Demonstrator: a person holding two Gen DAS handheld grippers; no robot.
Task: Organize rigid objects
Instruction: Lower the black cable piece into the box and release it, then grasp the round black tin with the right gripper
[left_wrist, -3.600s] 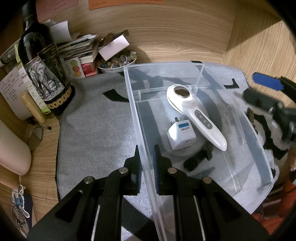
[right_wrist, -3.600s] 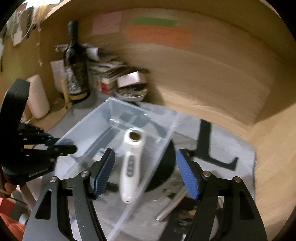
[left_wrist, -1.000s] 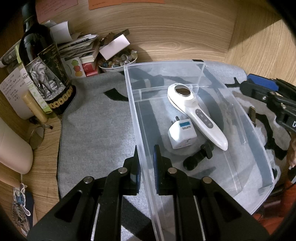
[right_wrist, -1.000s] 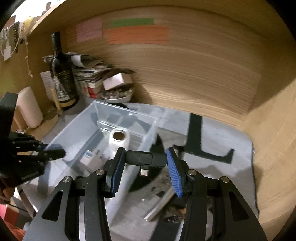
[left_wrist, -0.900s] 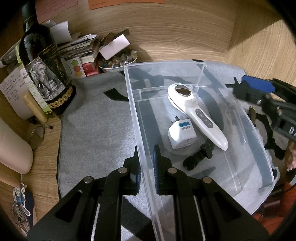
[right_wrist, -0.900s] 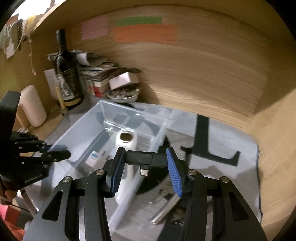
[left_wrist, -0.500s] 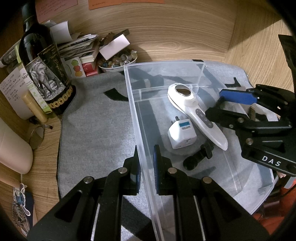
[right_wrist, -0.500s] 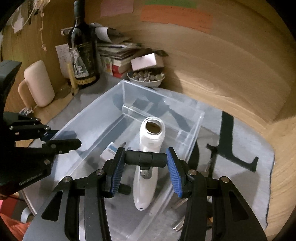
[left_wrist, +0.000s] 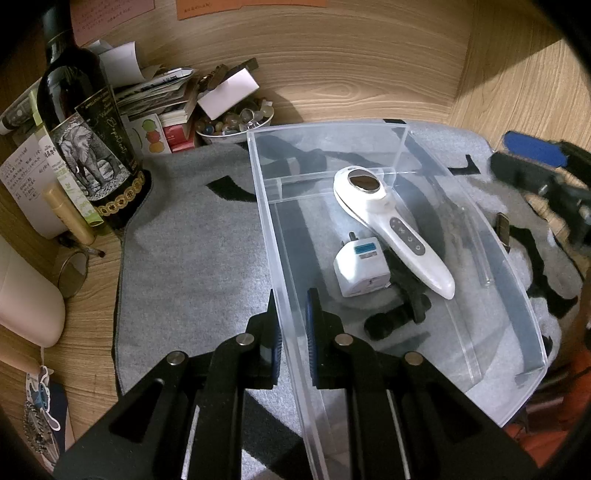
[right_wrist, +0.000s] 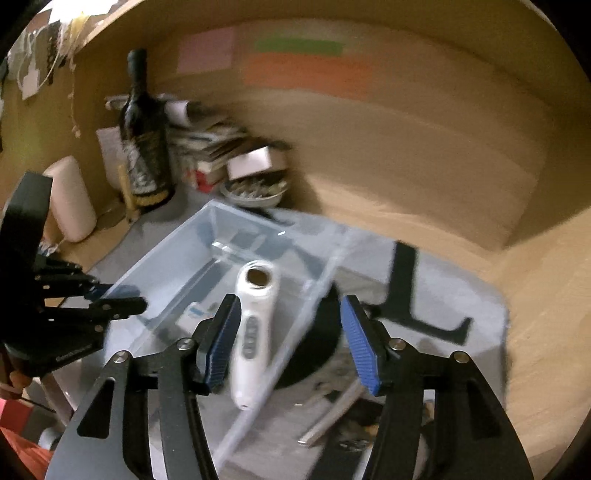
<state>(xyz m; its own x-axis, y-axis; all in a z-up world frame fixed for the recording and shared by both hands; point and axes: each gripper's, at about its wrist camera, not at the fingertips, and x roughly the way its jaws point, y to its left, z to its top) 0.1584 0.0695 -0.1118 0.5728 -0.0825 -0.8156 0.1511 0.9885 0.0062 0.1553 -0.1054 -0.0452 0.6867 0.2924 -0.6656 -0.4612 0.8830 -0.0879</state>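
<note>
Two hand-held grippers: left (left_wrist: 291, 332) clamped on clear bin (left_wrist: 524, 295) wall; right (right_wrist: 290, 341) just opened, empty, nearer metal bar (right_wrist: 330, 415) lying below, slantwise, outside bin.

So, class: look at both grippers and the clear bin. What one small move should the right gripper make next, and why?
Probably swing toward the loose items on the grey mat beside the clear bin. The right gripper has just been opening, with nothing between its pads, and a black piece lies in the bin. The left gripper pinches the bin's wall, steadying it.
</note>
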